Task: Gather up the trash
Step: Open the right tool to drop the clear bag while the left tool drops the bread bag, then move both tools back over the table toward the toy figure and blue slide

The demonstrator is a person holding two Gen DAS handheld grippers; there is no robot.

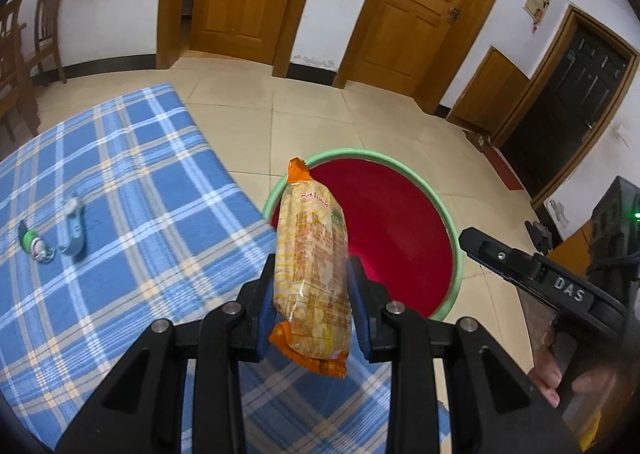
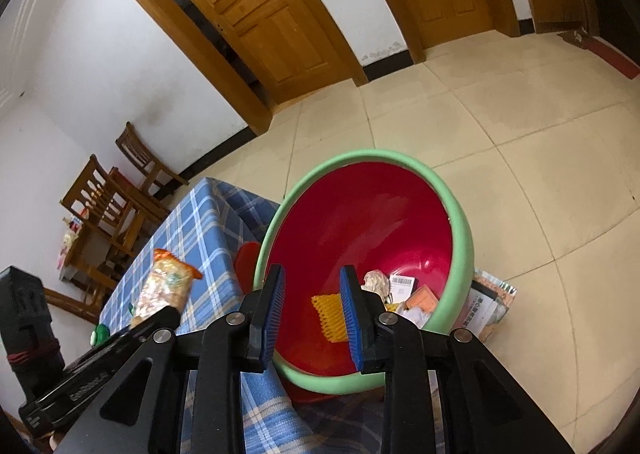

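Because the round red basin with a green rim (image 1: 451,226) is collecting trash beside the blue plaid-covered desk (image 1: 120,174), the left hand-held gripper (image 1: 312,318) is clamping an orange-ended clear plastic snack packet (image 1: 310,266) upright near its rim, while the right hand-held gripper (image 2: 312,314) is hanging empty, jaws apart, above the basin's litter.

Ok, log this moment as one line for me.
left gripper: shut on snack packet | right gripper: open, nothing between pads | basin: trash inside | packet: not yet dropped

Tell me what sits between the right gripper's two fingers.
Nothing is held between the right gripper fingers; through the gap the right wrist view shows only the basin interior and a yellow ridged piece inside.
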